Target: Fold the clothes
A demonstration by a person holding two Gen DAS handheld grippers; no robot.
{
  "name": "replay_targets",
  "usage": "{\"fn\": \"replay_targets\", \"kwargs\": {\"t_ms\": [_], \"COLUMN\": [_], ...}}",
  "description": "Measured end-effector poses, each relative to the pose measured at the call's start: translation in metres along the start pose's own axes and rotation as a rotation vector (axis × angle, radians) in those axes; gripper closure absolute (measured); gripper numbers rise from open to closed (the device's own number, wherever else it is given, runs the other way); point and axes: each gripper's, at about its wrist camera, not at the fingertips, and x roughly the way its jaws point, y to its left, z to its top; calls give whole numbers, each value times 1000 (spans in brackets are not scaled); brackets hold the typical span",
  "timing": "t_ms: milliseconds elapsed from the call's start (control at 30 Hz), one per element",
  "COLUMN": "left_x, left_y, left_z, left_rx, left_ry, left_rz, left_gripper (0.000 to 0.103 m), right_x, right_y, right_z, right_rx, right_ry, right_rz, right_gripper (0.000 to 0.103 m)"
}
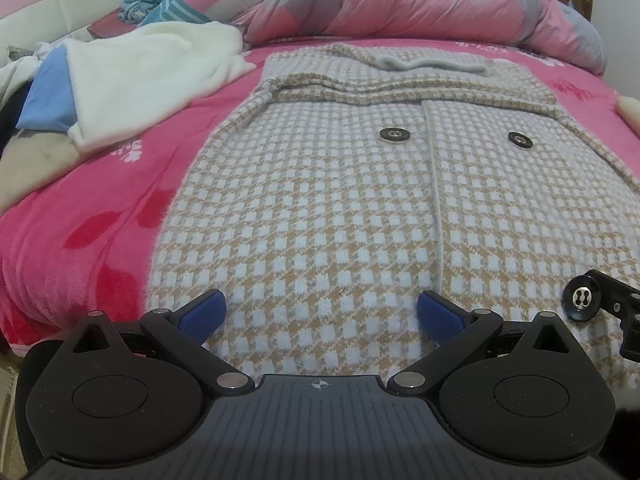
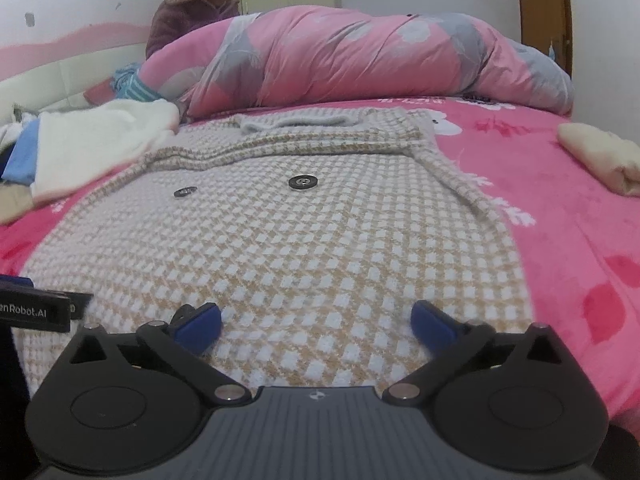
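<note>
A beige and pale-blue checked knit cardigan [image 1: 340,200] lies flat, front up, on the pink bed blanket [image 1: 80,208]. Its sleeves are folded across the chest near the collar. Two black buttons [image 1: 394,134] show on its front. My left gripper [image 1: 320,304] stands open over the near hem, blue pads wide apart with only flat fabric under them. My right gripper [image 2: 316,316] is likewise open over the cardigan [image 2: 280,240] near the hem, further right, nothing pinched. Part of the right gripper [image 1: 600,304] shows at the left wrist view's right edge.
A white fleece garment [image 1: 152,76] and a blue one [image 1: 48,96] are piled left of the cardigan. A rolled pink and grey duvet [image 2: 360,60] runs along the far side. A folded cream item [image 2: 600,156] lies at right. A person [image 2: 192,12] sits behind the bed.
</note>
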Motion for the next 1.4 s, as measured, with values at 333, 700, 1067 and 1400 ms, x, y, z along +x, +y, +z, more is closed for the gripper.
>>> {"fn": "replay_targets", "kwargs": {"t_ms": [333,700,1067,1400], "left_x": [0,5,5,4], "left_y": [7,11,8,11], "left_z": [-3,8,13,11], "left_rx": [-17,-18,-53,-71], "left_ry": [-22,37,63,62], "left_rz": [-41,-67,-44,-52], "left_gripper": [0,0,0,0], "right_x": [-5,-80,-135,-149], "right_y": [10,44,81,80], "right_z": [18,119,152,152], "right_rx": [-5,65,-101,-86], "right_ry": [81,277,150,150], "right_rz": [-35,3,128,111], "right_gripper": [0,0,0,0]}}
